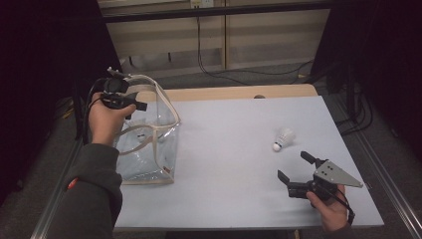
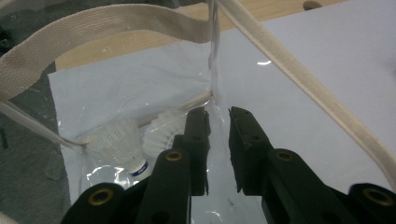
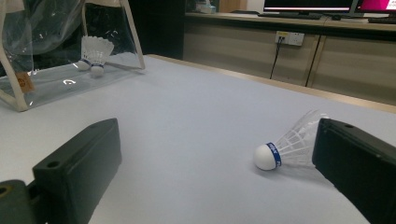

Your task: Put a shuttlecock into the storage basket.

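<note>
Currently, the clear plastic bag with cream fabric trim [image 1: 149,144] stands at the table's [image 1: 229,164] left edge, two white feathered shuttlecocks [image 2: 126,144] inside. Above its mouth, the left claw [image 2: 218,116] has its jaws slightly apart, gripping nothing. A third white shuttlecock [image 1: 282,139] lies just ahead of the right claw [image 1: 293,167], whose jaws stand wide apart.

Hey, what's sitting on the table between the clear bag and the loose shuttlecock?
Nothing: in the high view the pale table is bare between the clear bag and the loose shuttlecock. The right gripper view shows the same.
</note>
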`<state>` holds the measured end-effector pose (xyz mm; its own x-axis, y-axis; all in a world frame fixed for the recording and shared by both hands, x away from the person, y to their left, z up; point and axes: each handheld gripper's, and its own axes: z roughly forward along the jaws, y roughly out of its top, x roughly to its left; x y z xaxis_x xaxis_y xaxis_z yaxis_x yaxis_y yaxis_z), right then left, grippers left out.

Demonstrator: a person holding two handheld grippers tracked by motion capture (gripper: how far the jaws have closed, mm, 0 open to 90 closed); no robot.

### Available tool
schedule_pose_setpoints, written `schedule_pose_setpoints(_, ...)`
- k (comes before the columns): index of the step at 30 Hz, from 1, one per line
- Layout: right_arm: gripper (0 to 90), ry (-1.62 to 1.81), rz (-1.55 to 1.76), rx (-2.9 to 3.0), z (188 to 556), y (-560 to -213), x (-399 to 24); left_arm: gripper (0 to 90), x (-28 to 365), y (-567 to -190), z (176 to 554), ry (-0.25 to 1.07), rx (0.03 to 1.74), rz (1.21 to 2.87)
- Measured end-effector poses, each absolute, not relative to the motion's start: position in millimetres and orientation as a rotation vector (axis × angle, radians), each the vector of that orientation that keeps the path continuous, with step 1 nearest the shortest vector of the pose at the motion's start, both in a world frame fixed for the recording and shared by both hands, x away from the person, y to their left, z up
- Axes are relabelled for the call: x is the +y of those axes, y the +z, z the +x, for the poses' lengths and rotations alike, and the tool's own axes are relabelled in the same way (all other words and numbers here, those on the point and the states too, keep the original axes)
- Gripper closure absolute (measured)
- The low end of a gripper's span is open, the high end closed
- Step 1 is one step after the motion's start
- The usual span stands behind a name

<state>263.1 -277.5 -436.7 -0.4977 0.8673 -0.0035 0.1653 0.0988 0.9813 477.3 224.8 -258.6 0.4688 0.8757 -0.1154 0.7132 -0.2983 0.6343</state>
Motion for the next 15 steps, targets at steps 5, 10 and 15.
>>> schedule_pose_setpoints(5, 1.3, 1.444, 1.014, 1.754, 263, -436, -278, 74.4, 223, -256, 474, 0.307, 1.296, 2.078)
schedule_pose_setpoints(10, 1.3, 1.447, 1.016, 1.75, 263, -436, -278, 70.6, 220, -254, 470, 0.274, 1.278, 2.055)
schedule_pose_setpoints(15, 1.3, 1.445, 1.019, 1.749, 262, -435, -278, 67.3, 218, -250, 465, 0.241, 1.248, 2.046)
